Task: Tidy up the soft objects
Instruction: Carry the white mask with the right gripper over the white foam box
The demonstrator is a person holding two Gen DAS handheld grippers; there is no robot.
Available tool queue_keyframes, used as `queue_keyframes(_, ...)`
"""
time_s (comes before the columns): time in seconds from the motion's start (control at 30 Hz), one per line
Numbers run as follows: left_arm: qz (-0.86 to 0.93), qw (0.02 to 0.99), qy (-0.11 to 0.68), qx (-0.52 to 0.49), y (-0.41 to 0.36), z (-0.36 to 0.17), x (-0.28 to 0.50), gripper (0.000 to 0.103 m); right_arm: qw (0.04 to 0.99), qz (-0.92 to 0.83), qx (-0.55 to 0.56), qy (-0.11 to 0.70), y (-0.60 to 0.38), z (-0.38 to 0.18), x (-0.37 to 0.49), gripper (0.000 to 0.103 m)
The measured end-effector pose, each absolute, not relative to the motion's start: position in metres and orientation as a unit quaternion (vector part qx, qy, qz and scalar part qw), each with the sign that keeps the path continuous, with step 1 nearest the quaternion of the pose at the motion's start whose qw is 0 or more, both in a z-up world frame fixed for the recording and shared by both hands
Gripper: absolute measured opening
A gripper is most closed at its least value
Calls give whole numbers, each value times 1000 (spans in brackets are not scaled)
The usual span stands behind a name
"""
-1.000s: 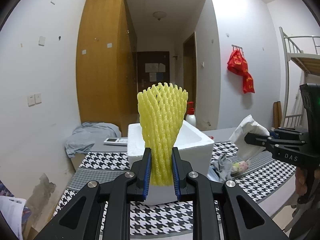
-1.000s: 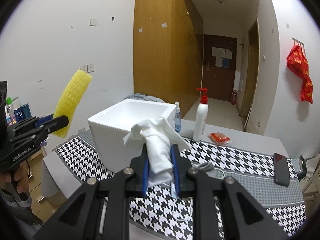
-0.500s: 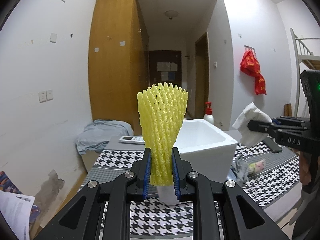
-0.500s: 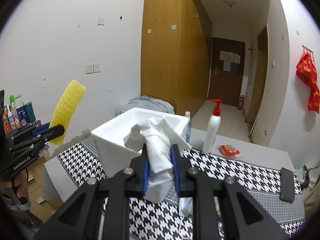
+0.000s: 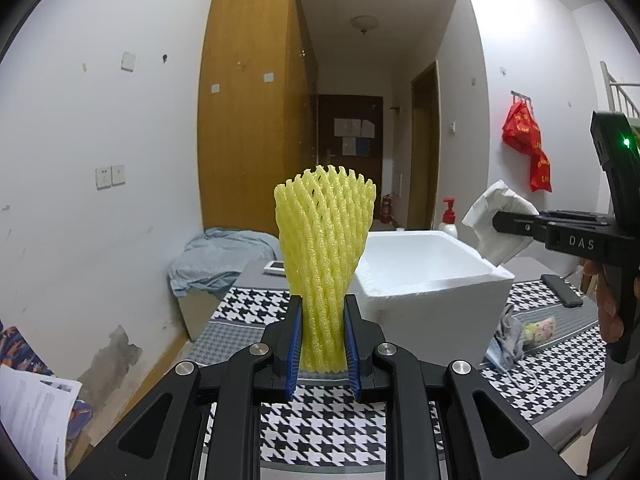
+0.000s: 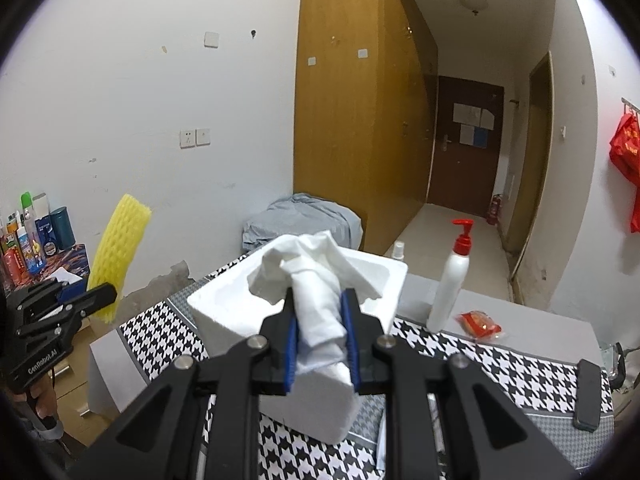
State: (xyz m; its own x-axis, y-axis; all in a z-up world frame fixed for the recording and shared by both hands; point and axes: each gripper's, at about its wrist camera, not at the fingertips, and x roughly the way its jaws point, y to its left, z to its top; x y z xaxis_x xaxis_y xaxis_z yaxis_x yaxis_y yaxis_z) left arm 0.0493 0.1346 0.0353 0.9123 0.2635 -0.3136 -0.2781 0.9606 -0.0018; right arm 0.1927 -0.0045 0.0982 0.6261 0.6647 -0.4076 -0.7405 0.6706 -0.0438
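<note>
- Houndstooth cloth (image 5: 320,432) covers the table, white foam box (image 5: 432,280) on it.
- Right gripper (image 6: 322,344), marked "DAS", pinches white cloth (image 6: 316,288) above the box.
- Left gripper (image 5: 323,344), "GenRobot.AI", clamps yellow foam net (image 5: 326,248) upright, beside the box's edge.

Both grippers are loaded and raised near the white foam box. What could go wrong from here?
1. The yellow foam net is pinched only at its lower end by the left gripper; it may flop or catch on the white foam box rim.
2. The white cloth in the right gripper spreads loosely and could drape over the wall.
3. The pump bottle stands close behind the box and might get knocked.
</note>
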Motion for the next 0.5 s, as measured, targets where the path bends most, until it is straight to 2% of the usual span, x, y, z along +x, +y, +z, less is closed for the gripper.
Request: queue_keyframes(0.5, 142, 974, 169, -42, 151, 26, 57, 20, 890, 389, -93, 217, 24, 90, 222, 24)
